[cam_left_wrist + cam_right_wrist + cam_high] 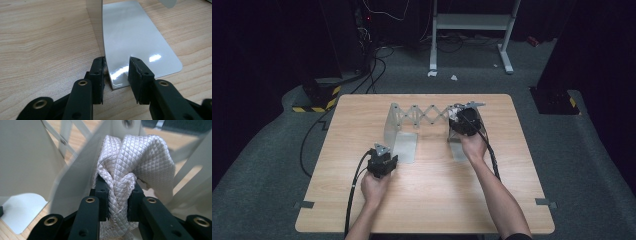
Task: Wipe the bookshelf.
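A grey metal expanding rack (pixel 422 112) with a scissor link stands on the wooden table (pixel 427 200). Its left end plate has a flat glossy foot (pixel 132 32) lying on the wood. My left gripper (pixel 116 62) rests low at the foot's near corner, its jaws open on either side of that corner and the left pad close to the upright's edge. My right gripper (pixel 118 185) is at the rack's right end (pixel 460 114), shut on a bunched white quilted cloth (pixel 140 155). The cloth sits beside the rack's right upright plate (pixel 82 167).
The table's far edge lies just behind the rack. Beyond it on the grey floor are black cables (pixel 377 70), a yellow-striped black base (pixel 319 97) and a white desk frame (pixel 472 30). Cables trail from both grippers toward the near edge.
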Tool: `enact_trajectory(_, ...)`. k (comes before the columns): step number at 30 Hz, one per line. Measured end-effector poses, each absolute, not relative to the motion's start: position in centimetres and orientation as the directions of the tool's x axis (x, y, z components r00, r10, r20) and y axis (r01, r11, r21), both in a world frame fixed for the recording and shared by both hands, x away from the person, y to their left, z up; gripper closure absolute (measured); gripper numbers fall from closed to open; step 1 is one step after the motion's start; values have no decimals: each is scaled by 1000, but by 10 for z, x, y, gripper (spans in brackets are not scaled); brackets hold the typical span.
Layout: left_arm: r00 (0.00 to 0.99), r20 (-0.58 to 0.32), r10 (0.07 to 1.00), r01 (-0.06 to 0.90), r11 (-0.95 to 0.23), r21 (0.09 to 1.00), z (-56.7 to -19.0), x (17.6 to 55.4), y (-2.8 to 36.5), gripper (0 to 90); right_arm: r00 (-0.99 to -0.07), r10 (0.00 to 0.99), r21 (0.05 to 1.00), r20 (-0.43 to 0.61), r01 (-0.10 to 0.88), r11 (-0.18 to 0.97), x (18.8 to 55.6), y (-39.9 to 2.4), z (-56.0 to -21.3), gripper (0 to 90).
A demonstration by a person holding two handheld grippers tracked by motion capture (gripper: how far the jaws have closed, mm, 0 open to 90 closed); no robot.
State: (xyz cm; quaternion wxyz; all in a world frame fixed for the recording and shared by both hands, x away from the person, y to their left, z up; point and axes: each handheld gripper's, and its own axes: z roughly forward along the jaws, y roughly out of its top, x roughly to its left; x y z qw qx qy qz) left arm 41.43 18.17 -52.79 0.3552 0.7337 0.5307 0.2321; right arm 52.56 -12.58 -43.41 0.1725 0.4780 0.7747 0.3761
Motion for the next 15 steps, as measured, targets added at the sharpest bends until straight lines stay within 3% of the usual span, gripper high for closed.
enact_trajectory(15,326,-39,944,614,-180,768,-528,415,182,654,-459,882,670,108,689,276,531,-122,-483,766)
